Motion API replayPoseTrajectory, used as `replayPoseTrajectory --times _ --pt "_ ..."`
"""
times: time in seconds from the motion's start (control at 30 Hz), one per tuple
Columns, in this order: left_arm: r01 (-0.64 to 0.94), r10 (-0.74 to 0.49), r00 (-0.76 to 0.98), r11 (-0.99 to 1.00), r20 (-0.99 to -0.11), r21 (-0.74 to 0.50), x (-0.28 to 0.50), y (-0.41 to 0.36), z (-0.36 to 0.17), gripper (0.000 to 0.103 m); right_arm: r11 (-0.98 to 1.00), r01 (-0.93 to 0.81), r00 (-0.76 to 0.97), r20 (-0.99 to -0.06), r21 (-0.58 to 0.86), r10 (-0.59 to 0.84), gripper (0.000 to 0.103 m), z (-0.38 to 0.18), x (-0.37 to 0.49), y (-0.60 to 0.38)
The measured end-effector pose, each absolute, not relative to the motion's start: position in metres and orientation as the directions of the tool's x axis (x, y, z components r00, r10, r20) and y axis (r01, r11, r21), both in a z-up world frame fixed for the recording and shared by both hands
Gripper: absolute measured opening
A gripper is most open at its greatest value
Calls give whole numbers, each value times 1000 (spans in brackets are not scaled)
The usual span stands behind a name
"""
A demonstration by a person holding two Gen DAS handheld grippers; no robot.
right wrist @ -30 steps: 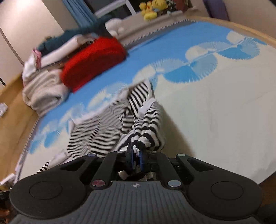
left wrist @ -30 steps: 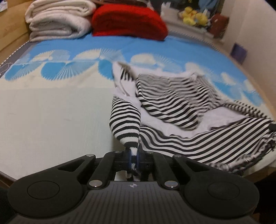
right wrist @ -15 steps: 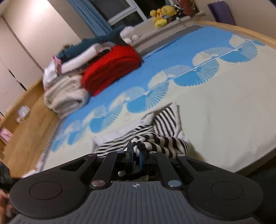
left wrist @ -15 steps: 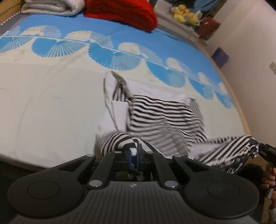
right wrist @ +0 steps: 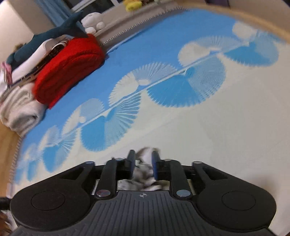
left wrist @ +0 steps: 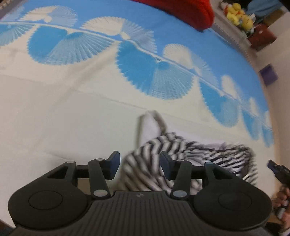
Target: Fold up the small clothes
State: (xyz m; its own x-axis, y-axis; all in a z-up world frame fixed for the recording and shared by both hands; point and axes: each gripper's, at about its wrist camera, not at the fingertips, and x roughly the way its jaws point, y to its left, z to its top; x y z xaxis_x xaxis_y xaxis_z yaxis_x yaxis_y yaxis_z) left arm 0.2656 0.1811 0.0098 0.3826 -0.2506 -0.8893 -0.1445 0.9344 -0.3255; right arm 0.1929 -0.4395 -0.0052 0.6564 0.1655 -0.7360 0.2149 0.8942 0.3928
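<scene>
The black-and-white striped garment point(left wrist: 181, 154) lies bunched on the bed near its front edge, blurred by motion. My left gripper point(left wrist: 139, 163) is open, its blue pads point(left wrist: 114, 161) wide apart, with the striped cloth loose between and below them. My right gripper point(right wrist: 143, 161) is partly open, with a bit of the striped cloth point(right wrist: 144, 170) between the pads, not clamped. The right gripper also shows at the right edge of the left wrist view point(left wrist: 277, 170).
The bed cover point(left wrist: 72, 118) is cream with blue fan shapes. A red folded blanket point(right wrist: 68, 69) and cream blankets point(right wrist: 20, 109) lie at the far end, with plush toys point(left wrist: 239, 16) on a shelf beyond. The wooden bed edge point(right wrist: 253, 20) runs at the right.
Both grippers were shut on the striped garment and have opened. The garment has dropped toward the bed's front edge, and both cameras now tilt down over the cover.
</scene>
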Motion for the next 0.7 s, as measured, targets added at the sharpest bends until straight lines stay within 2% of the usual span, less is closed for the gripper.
replayPoseTrajectory --times 0.03,0.1,0.17,0.23,0.3,0.37,0.53,0.6,0.63,0.67,0.7 --pt "-114 -241 414 943 -878 -313 264 178 16 53 901 230 629 -763 369 152 26 -10 191 -441" --pt "-25 -264 419 953 -869 -302 263 168 19 53 908 195 654 -739 372 162 26 -11 188 -440" --pt "91 -294 400 955 -868 -282 258 151 18 54 931 104 659 -725 350 198 26 -10 189 -428" --pt "199 -293 379 952 -878 -232 256 131 13 56 945 3 641 -726 326 249 31 -17 191 -411" --pt "305 -270 361 939 -893 -161 253 108 8 63 944 -51 596 -748 326 291 47 -27 194 -397" --pt "374 -250 356 921 -900 -108 248 89 2 86 945 -56 542 -785 322 300 52 -41 201 -384" --pt "446 -145 380 894 -913 44 256 56 -27 85 925 -32 475 -808 379 348 52 -61 227 -364" --pt "470 -119 386 879 -915 83 260 50 -35 72 935 7 447 -838 353 313 51 -70 235 -359" --pt "493 -110 384 864 -917 103 261 48 -37 43 941 19 438 -849 337 295 48 -72 238 -357" --pt "506 -112 380 856 -918 106 264 47 -35 2 944 28 442 -852 328 283 27 -73 241 -355" --pt "497 -125 395 863 -910 97 268 50 -29 3 941 30 452 -844 337 288 15 -71 245 -355"
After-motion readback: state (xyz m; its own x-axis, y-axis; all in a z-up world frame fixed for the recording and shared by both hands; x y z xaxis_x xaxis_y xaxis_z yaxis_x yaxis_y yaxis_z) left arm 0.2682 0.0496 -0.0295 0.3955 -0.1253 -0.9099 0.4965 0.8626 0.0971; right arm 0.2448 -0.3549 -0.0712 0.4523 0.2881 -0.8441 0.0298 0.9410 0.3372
